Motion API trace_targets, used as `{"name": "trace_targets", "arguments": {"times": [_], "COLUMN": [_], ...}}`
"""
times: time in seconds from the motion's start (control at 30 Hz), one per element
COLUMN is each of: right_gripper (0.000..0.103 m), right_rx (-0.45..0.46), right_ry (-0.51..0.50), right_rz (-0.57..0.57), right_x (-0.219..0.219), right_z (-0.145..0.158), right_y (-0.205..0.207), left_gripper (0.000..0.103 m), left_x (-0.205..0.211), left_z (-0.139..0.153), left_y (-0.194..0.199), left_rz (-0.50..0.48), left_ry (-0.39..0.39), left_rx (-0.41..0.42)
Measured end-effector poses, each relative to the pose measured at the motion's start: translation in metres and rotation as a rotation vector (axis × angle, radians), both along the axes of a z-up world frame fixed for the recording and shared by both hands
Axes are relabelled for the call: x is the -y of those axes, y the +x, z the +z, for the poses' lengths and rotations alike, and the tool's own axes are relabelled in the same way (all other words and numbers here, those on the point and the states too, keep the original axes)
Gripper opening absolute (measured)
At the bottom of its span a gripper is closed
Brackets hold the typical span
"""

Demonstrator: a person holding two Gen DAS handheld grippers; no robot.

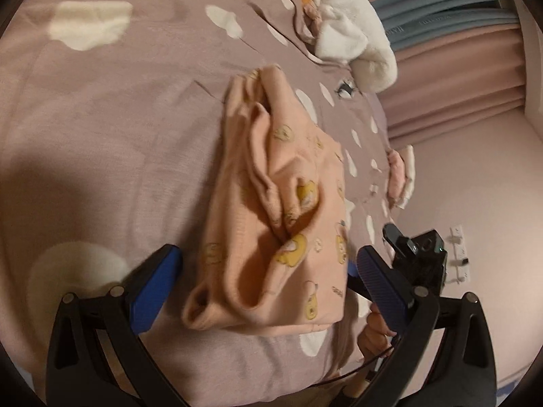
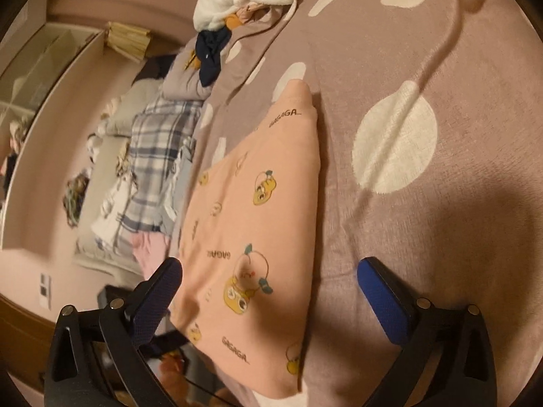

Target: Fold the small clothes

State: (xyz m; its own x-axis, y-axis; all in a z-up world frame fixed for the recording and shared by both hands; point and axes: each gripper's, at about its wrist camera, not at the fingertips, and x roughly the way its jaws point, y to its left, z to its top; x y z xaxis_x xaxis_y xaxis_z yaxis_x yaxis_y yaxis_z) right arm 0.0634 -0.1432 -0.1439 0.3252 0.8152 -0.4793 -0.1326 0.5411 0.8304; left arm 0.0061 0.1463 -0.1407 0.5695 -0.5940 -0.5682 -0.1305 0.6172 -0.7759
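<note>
I count two grippers: my left gripper (image 1: pixel 268 264) and my right gripper (image 2: pixel 269 273), each with two blue-padded fingers spread apart. Between the fingers of each lies one peach garment (image 1: pixel 271 210) printed with yellow cartoon ducks; the right wrist view shows three clear ducks and three "GAGAGA" prints on it. Ahead of the left gripper I see one white fleece piece (image 1: pixel 353 34) and one dark navy item (image 2: pixel 210 54) beside it. One bed (image 1: pixel 118 118) carries everything, its mauve cover dotted with white spots. Left of the right gripper there is one plaid cloth (image 2: pixel 156 156). Right of the left gripper sits one small pink-and-white bundle (image 1: pixel 402 176).
</note>
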Motion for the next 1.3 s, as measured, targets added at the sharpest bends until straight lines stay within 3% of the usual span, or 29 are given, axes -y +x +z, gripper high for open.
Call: {"name": "trace_targets", "arguments": {"times": [0.1, 0.23, 0.37, 0.43, 0.57, 0.7, 0.77, 0.9, 1.0, 1.07, 1.17, 1.3], "right_gripper": [0.103, 0.103, 0.103, 0.103, 0.103, 0.103, 0.097, 0.082, 0.062, 0.040, 0.032, 0.029], "right_rx": [-0.006, -0.017, -0.038, -0.054, -0.063, -0.038, -0.025, 0.017, 0.015, -0.013, -0.022, 0.037], "right_ry": [0.030, 0.057, 0.111, 0.115, 0.096, 0.125, 0.095, 0.002, -0.023, -0.025, -0.002, -0.053], "right_rz": [0.000, 0.043, 0.124, 0.139, 0.194, 0.178, 0.152, 0.129, 0.102, 0.082, 0.078, 0.066], "right_x": [0.001, -0.004, -0.025, -0.037, -0.052, -0.048, -0.050, -0.054, -0.051, -0.046, -0.042, -0.047], "right_z": [-0.001, -0.001, -0.003, -0.004, -0.003, -0.005, -0.004, -0.004, -0.008, -0.015, -0.021, -0.017], "right_y": [0.002, 0.007, 0.018, 0.026, 0.039, 0.038, 0.036, 0.032, 0.033, 0.038, 0.041, 0.035], "left_gripper": [0.102, 0.103, 0.102, 0.102, 0.102, 0.100, 0.093, 0.068, 0.051, 0.045, 0.039, 0.034], "left_x": [0.005, 0.013, 0.017, 0.022, 0.036, 0.045, 0.047, 0.046, 0.040, 0.039, 0.040, 0.044], "left_z": [0.000, -0.002, -0.009, -0.010, -0.005, -0.002, -0.003, -0.008, -0.014, -0.015, -0.016, -0.015], "left_y": [0.006, 0.018, 0.031, 0.037, 0.043, 0.042, 0.041, 0.042, 0.043, 0.043, 0.041, 0.042], "left_rz": [-0.039, -0.107, -0.132, -0.139, -0.155, -0.134, -0.111, -0.063, -0.035, -0.033, -0.023, -0.004], "left_ry": [0.007, -0.045, -0.213, -0.252, -0.169, -0.094, -0.057, 0.010, 0.023, 0.047, 0.086, 0.125], "left_rx": [0.009, 0.013, 0.044, 0.044, 0.024, 0.023, 0.015, -0.012, -0.028, -0.030, -0.020, -0.013]}}
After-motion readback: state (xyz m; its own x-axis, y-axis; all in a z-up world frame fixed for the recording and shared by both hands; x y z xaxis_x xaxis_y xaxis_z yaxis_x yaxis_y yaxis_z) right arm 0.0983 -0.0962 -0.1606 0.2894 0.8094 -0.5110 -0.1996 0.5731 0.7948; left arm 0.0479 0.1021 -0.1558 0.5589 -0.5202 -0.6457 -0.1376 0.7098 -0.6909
